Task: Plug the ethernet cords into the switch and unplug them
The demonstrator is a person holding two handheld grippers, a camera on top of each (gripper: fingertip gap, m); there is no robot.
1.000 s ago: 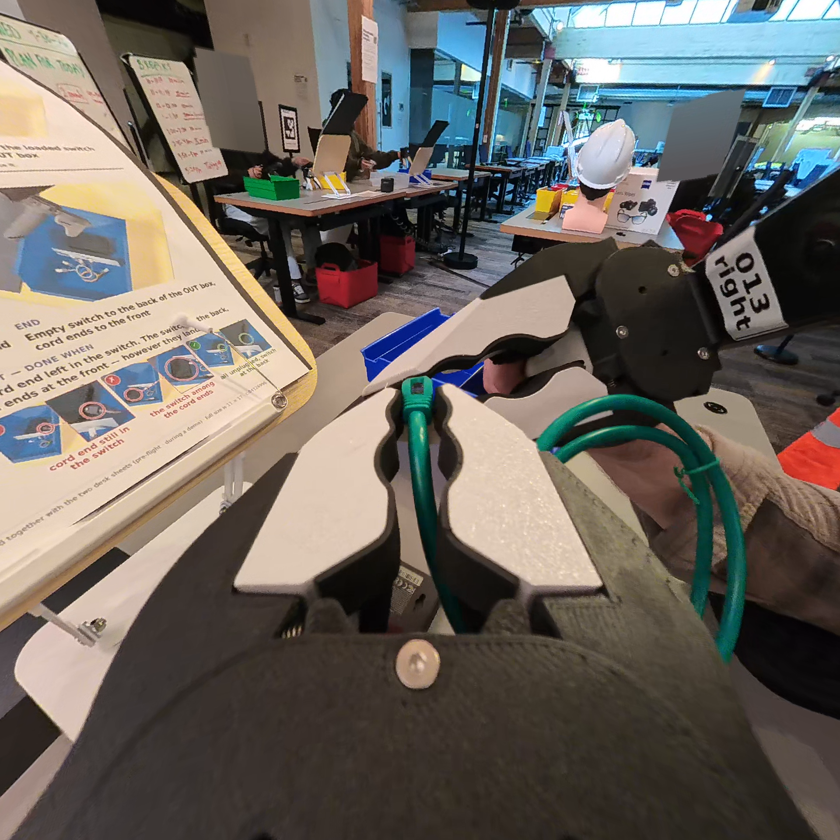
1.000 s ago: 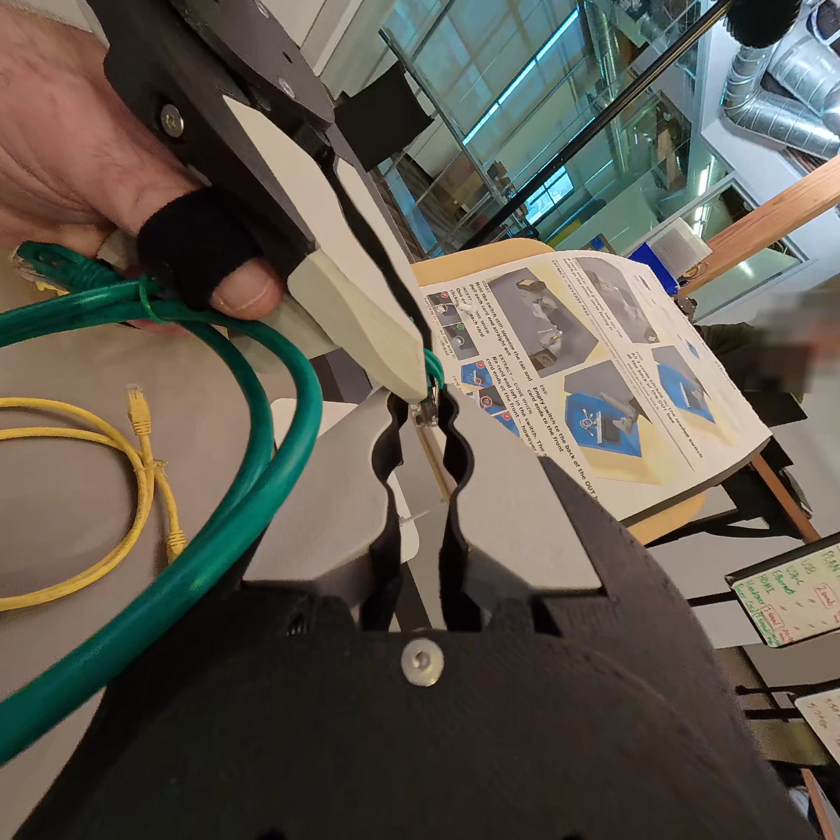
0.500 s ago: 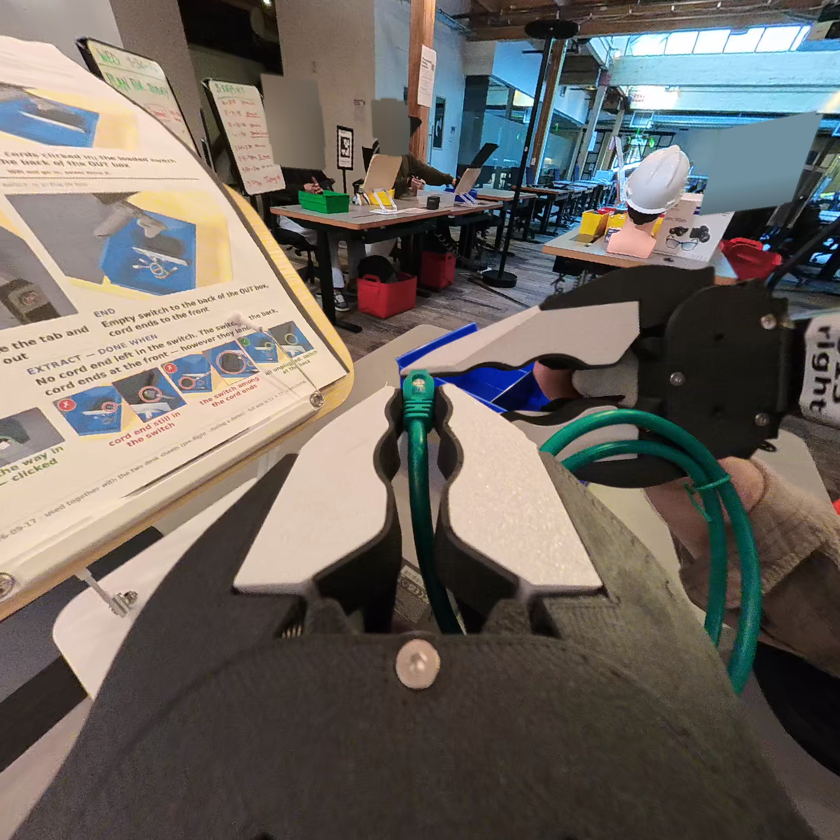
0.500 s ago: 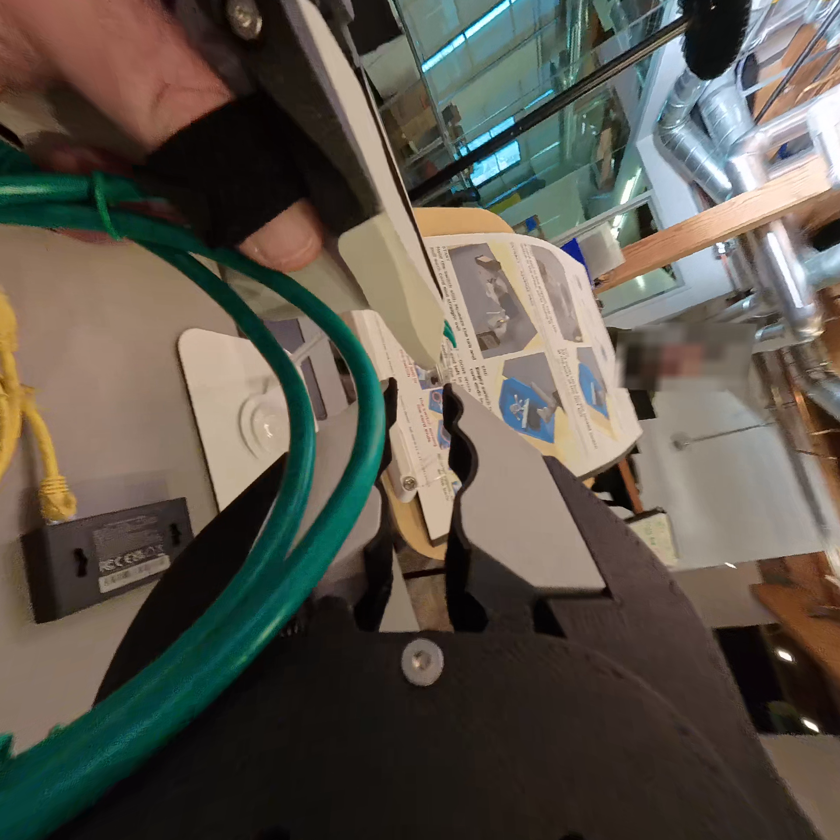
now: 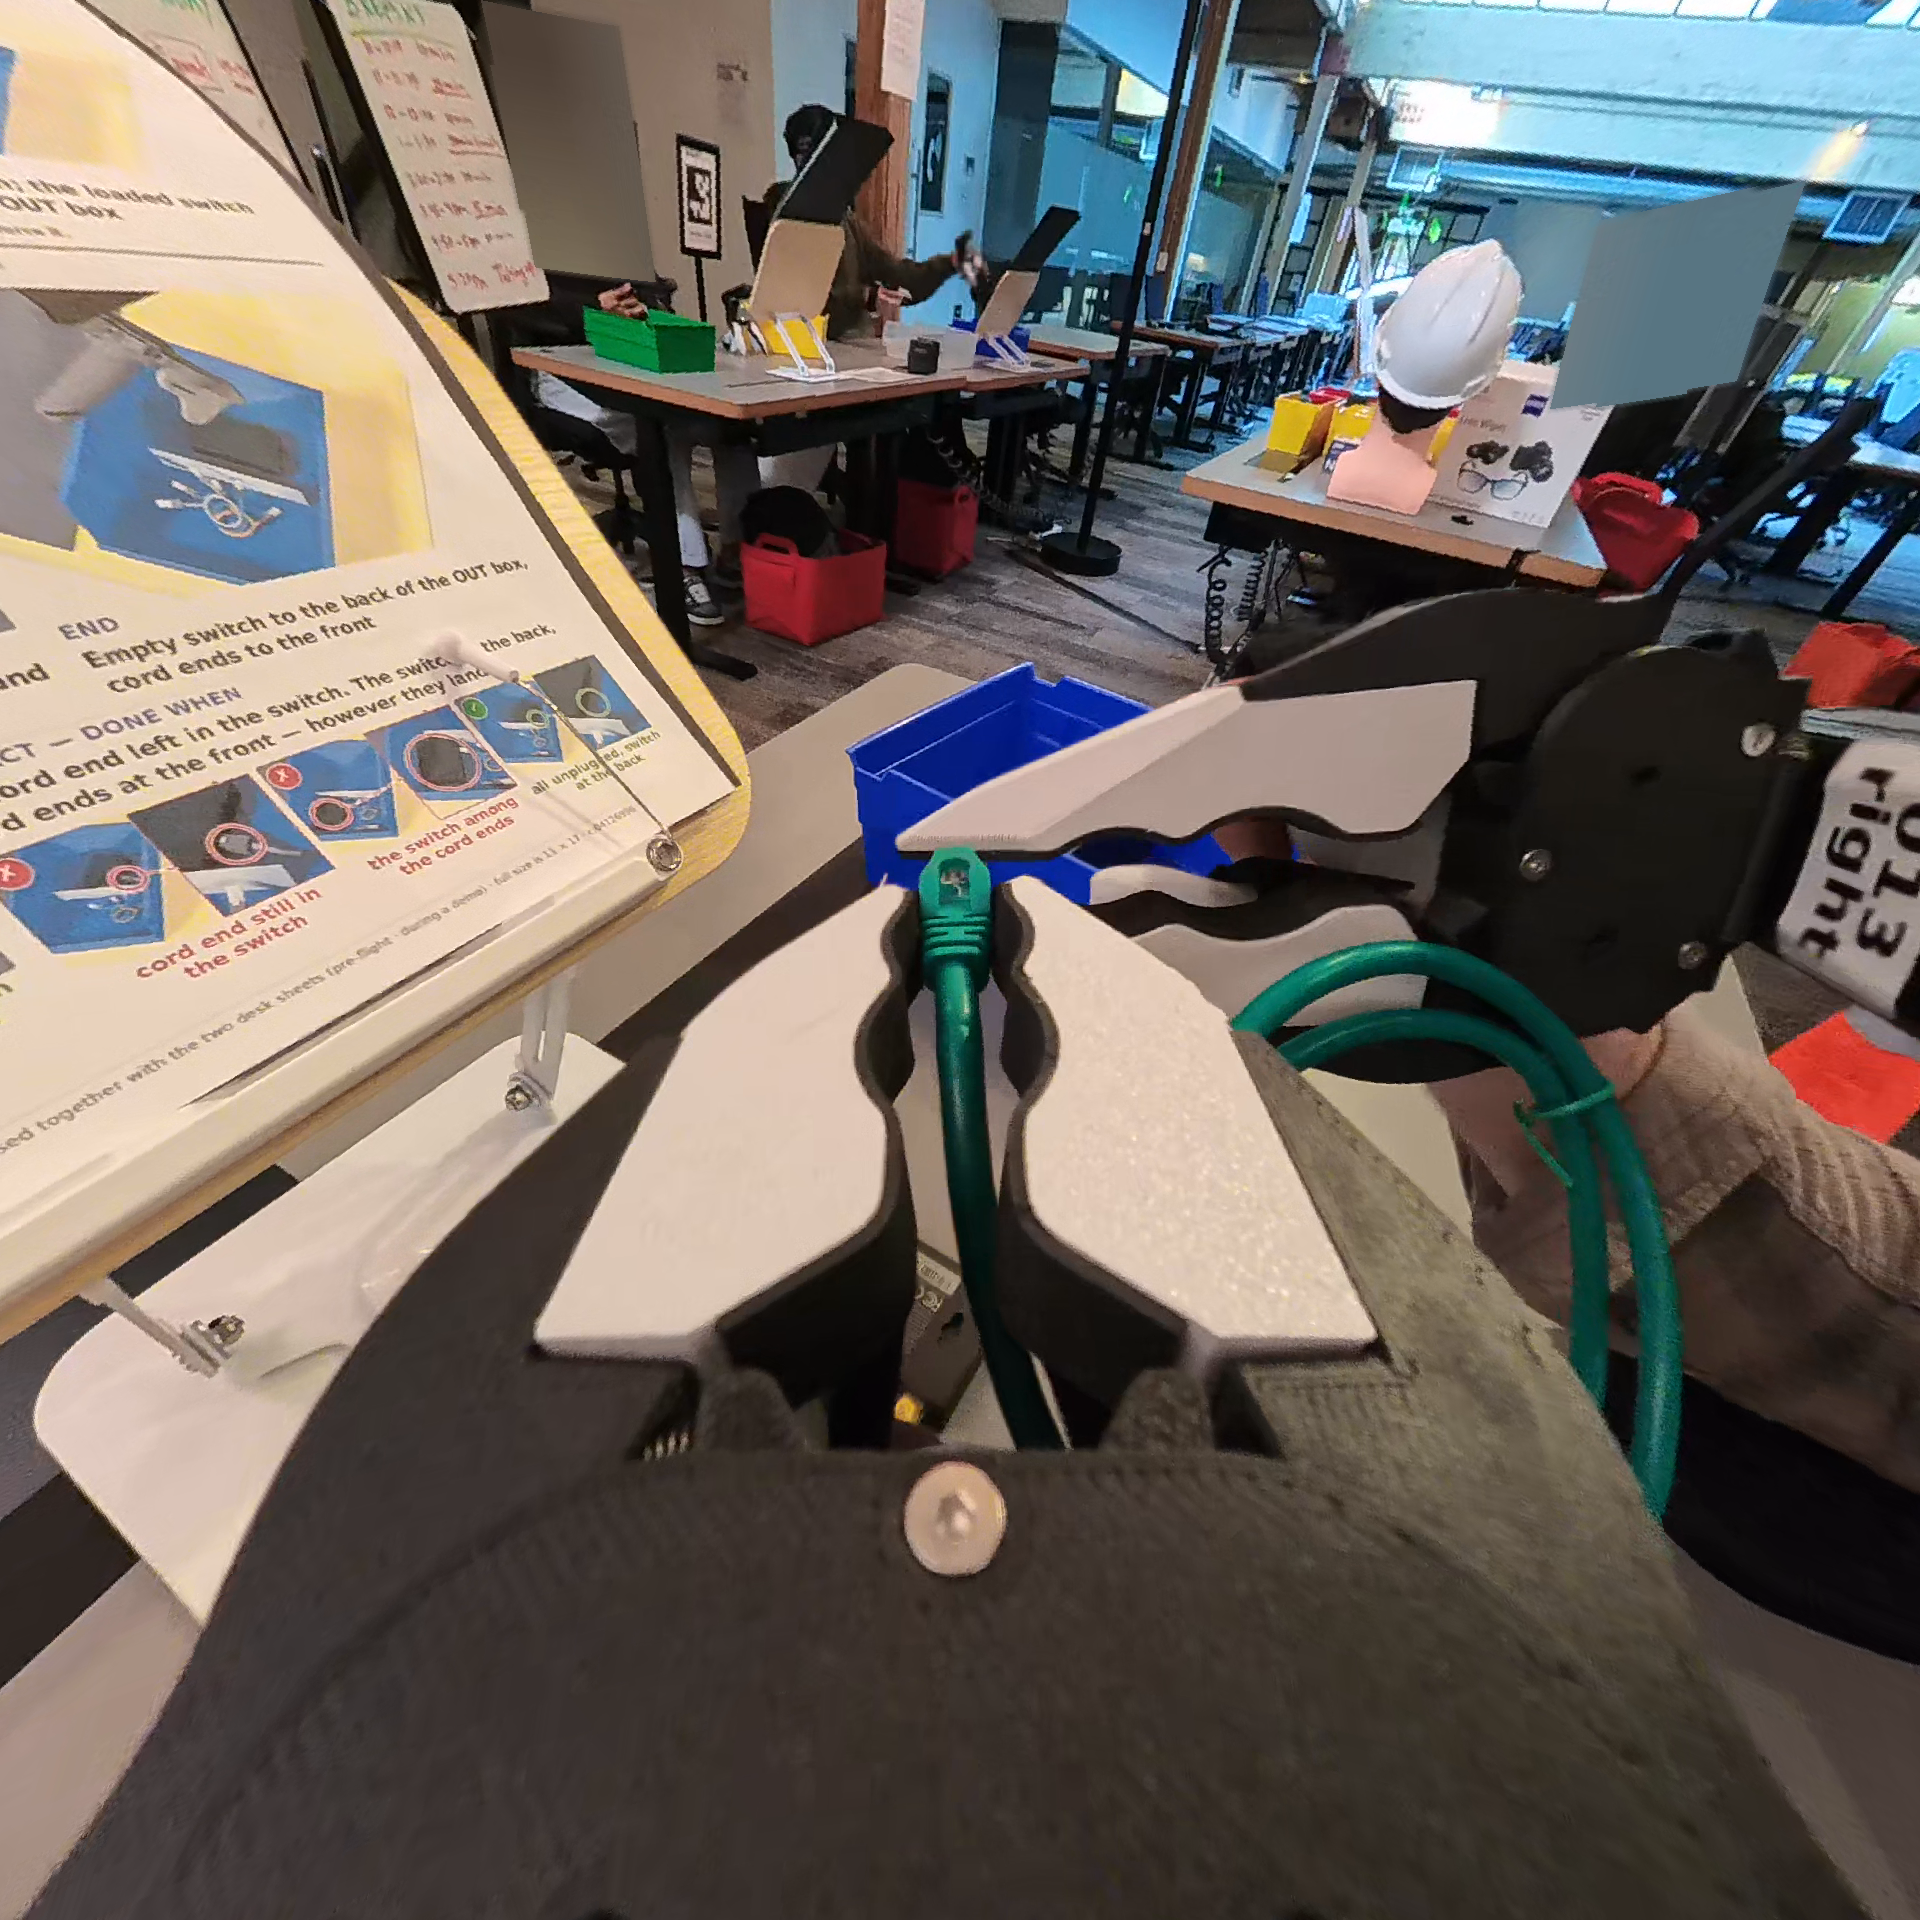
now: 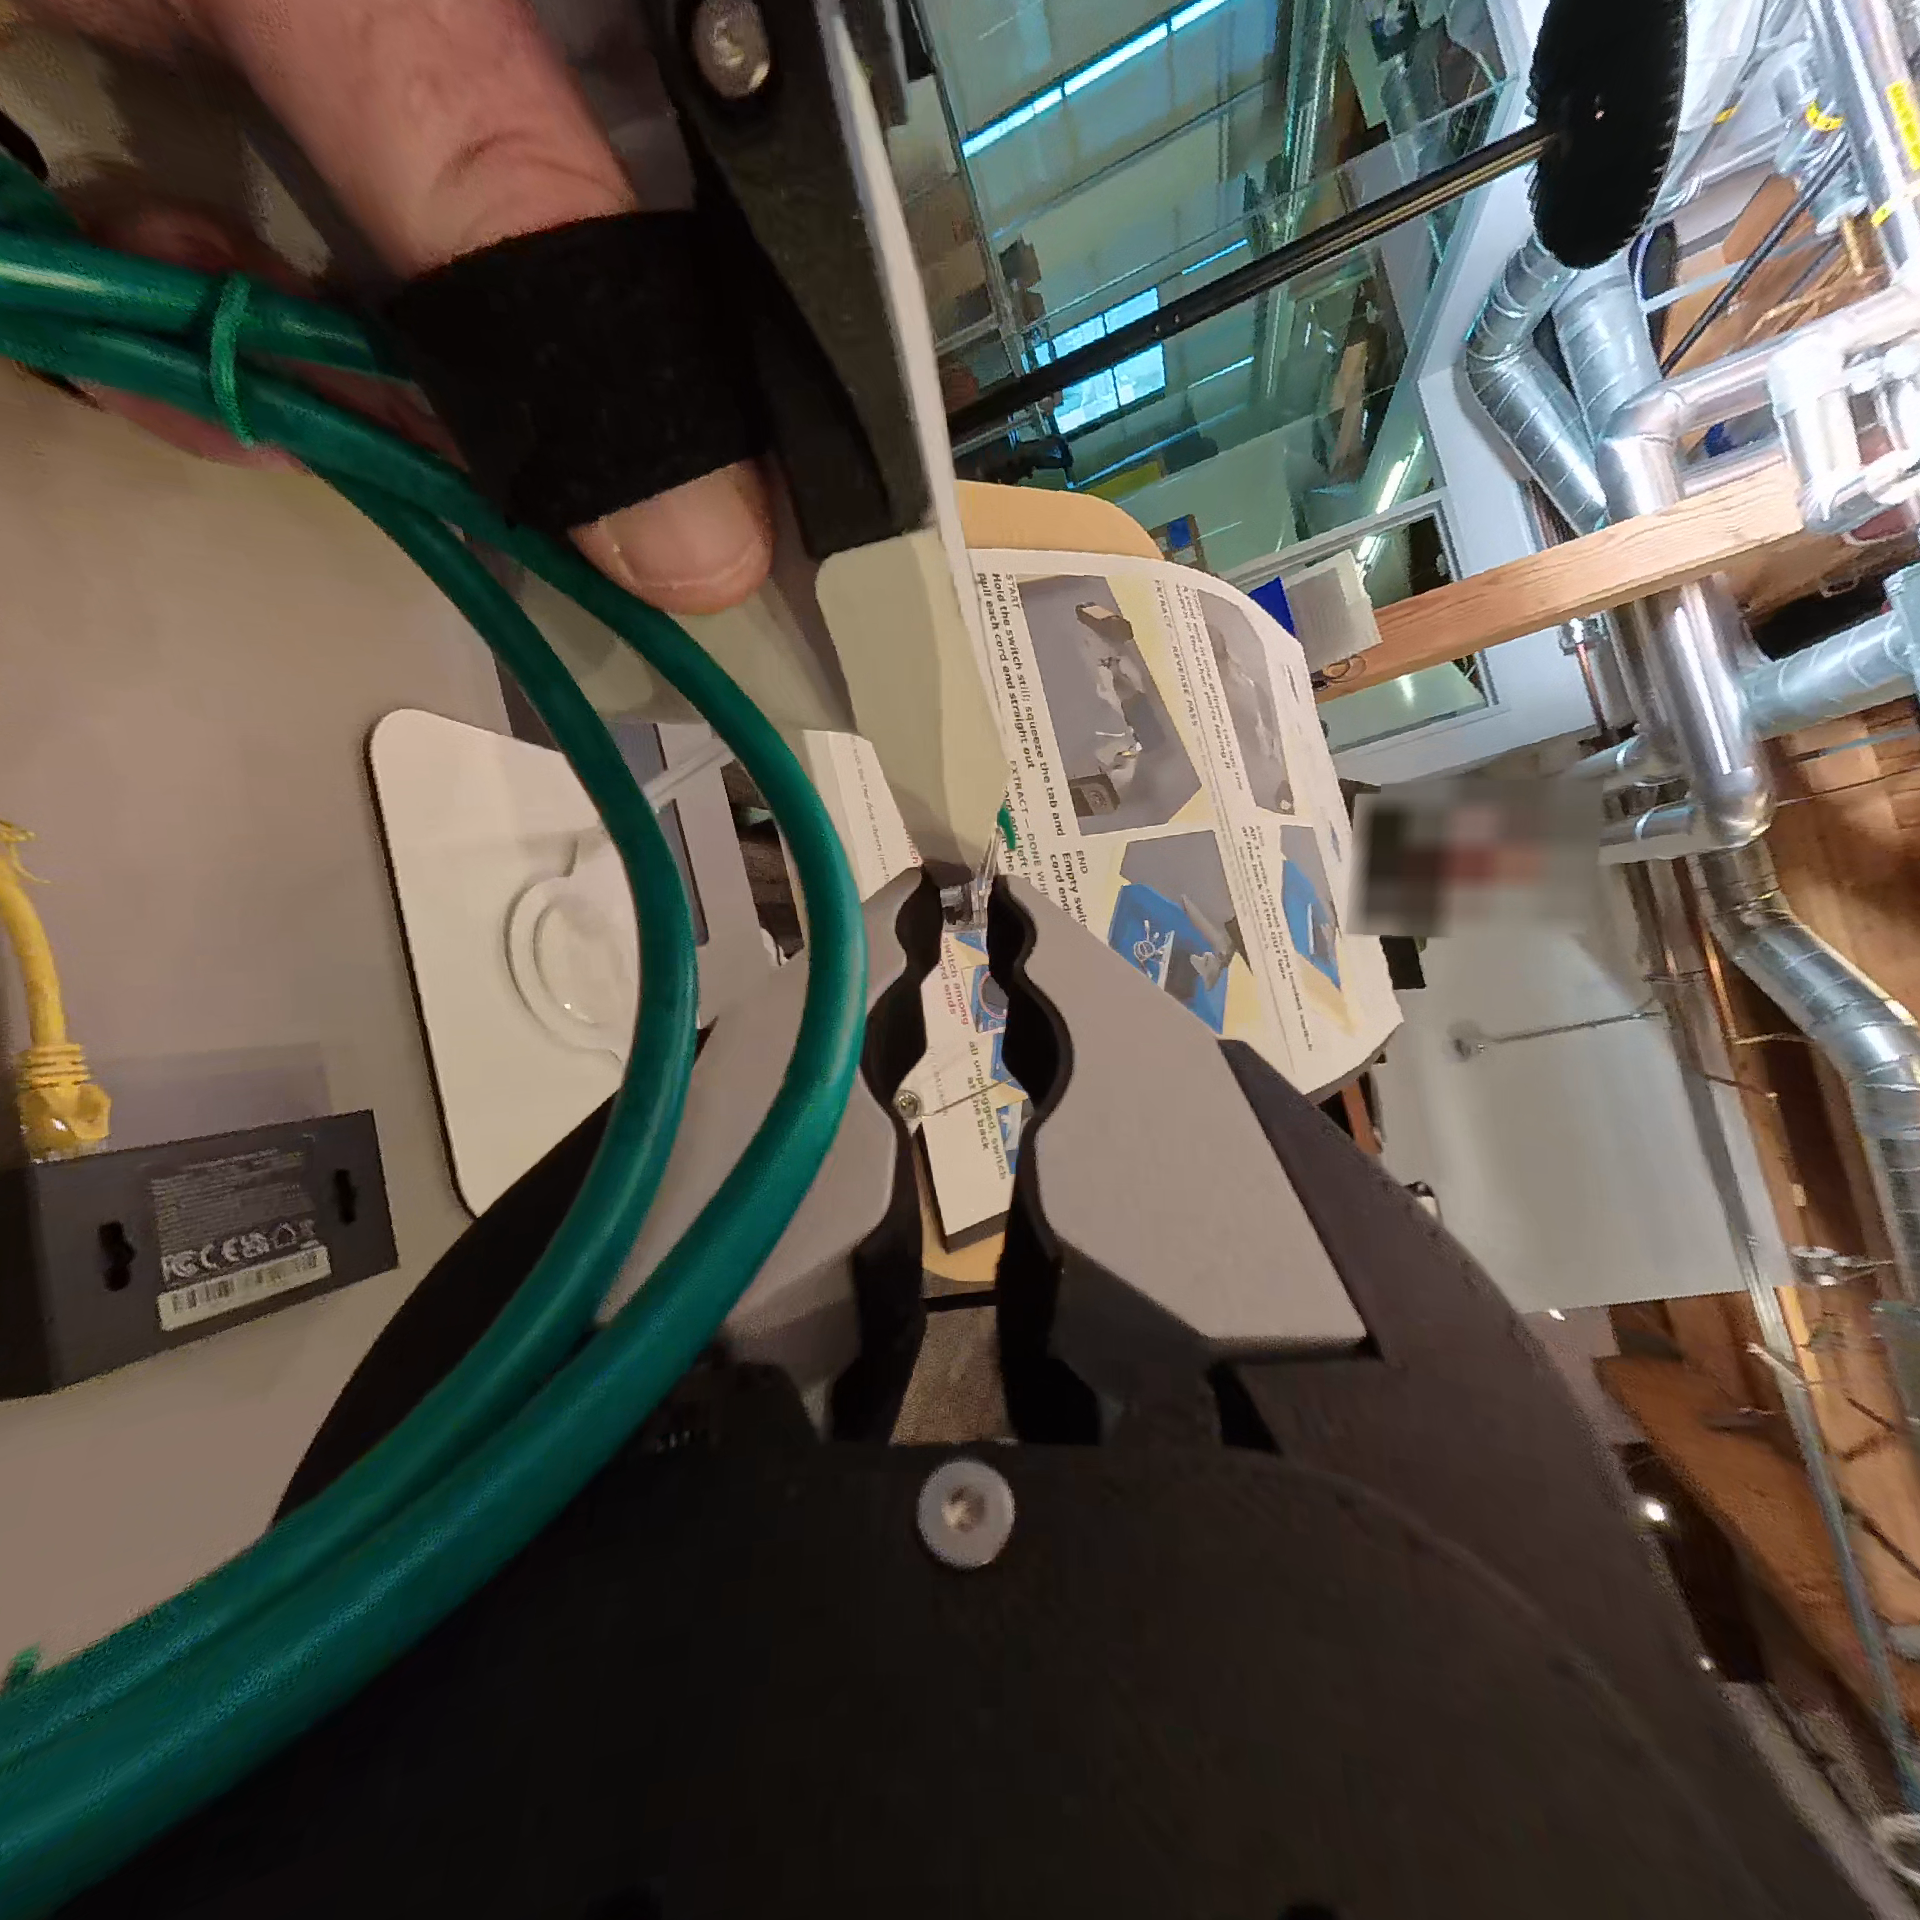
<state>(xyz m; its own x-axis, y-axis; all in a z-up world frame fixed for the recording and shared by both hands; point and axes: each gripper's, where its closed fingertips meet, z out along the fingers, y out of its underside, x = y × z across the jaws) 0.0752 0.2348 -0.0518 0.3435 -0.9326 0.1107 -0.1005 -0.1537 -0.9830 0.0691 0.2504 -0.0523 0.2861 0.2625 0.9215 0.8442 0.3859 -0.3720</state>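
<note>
Cord [image 5: 961,1122] runs up between the left gripper's [image 5: 956,914] fingers, pinched just behind the boot so the plug [image 5: 954,883] sticks out past the tips, free to be re-seated. Right gripper [image 6: 961,899] is nearly closed, tips meeting the clear plug end, probably to square it up; whether it actually clamps, cannot tell. Farther off, switch [image 6: 197,1242] lies on the table with a yellow cord [image 6: 47,1023] plugged in, well apart from the green plug.

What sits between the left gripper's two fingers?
The green cord runs up the gap between the left gripper fingers, its plug poking past the tips. The left wrist view shows this.
</note>
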